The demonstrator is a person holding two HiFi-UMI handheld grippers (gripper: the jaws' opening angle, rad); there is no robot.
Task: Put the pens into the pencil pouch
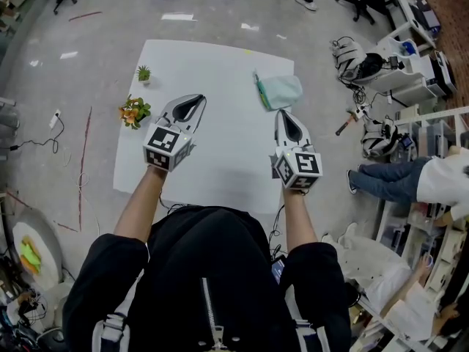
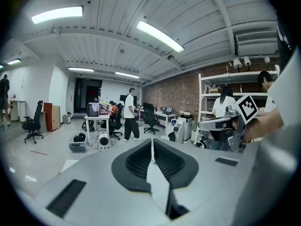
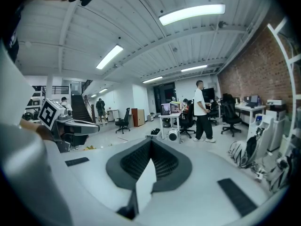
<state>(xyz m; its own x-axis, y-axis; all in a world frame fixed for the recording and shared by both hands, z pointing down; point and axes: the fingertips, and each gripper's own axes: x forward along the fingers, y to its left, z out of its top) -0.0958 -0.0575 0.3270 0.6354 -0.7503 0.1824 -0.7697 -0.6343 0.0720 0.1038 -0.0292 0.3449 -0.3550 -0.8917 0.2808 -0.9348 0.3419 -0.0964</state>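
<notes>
At the bottom of the head view, two arms in black sleeves hold the claws over the white desk (image 1: 220, 163). The left claw (image 1: 198, 99), at centre left, is clenched with nothing between its jaws. The right claw (image 1: 281, 114), at centre right, is clenched and empty too.

Further up, on the upper right part of the desk, lies the pale green pencil pouch (image 1: 283, 90), well apart from both claws. A green pen (image 1: 259, 91) lies just beside its left edge.

At the desk's left edge are orange flowers (image 1: 133, 112) and, further, a small green plant (image 1: 143, 72).

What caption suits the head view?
Left gripper and right gripper, both shut, over white table; pencil pouch and pen beyond.
</notes>
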